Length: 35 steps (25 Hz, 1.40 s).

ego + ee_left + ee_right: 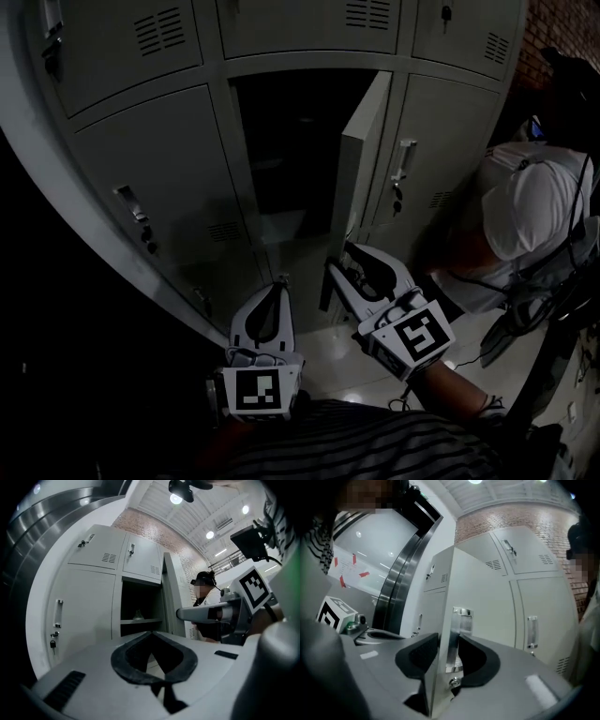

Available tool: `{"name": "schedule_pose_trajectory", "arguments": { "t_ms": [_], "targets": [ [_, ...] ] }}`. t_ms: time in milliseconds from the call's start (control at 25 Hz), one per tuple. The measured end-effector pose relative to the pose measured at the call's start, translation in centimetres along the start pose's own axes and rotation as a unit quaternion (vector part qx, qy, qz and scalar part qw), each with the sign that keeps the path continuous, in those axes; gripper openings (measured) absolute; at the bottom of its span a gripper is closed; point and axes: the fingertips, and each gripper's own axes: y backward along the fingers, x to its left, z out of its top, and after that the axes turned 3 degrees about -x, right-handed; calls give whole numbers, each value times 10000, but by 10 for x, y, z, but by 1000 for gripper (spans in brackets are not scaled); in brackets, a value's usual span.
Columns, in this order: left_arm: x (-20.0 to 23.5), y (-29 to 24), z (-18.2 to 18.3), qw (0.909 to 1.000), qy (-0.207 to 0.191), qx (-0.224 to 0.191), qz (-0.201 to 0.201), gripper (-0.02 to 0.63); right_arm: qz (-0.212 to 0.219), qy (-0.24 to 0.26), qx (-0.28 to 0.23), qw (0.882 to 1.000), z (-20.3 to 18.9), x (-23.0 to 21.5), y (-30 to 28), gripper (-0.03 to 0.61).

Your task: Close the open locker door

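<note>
Now the right gripper (pixel 449 638) has its jaws pinching the free edge of the open locker door (pixel 362 159) at its handle (pixel 461 617). The door stands swung out from the dark middle compartment (pixel 291 150). Just beside it, the left gripper (pixel 278 284) hovers with jaws pressed together, empty.

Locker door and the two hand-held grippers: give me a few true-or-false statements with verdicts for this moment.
1. The middle locker door stands open. True.
2. The right hand-held gripper has that door's edge between its jaws. True.
3. The left hand-held gripper grips the door too. False: its jaws are together on nothing, clear of the door.
4. The open compartment has no shelf. False: a shelf crosses it.
</note>
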Motion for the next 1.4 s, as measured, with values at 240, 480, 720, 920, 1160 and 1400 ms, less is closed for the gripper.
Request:
{"name": "schedule_pose_trajectory", "arguments": {
  "t_ms": [240, 480, 720, 920, 1160, 1400],
  "targets": [
    [75, -13, -4, 9993, 31, -54, 358, 5, 175, 27, -59, 9998, -6, 19, -73, 124],
    [122, -37, -11, 9990, 63, -55, 445, 5, 185, 74, -34, 9998, -15, 18, -135, 120],
    [150, -51, -17, 9986, 142, -5, 513, 5, 31, 117, -17, 9999, -21, 4, -180, 117],
    [162, -54, -23, 9984, 133, 82, 542, 5, -140, 224, -144, 9995, -21, -12, -201, 99],
    [169, -54, -27, 9980, 136, 130, 596, 5, -258, 246, -117, 9993, -22, -22, -215, 65],
    [165, -48, -30, 9979, 135, 191, 607, 5, -206, 229, -166, 9994, -23, -21, -216, 58]
  ]
}}
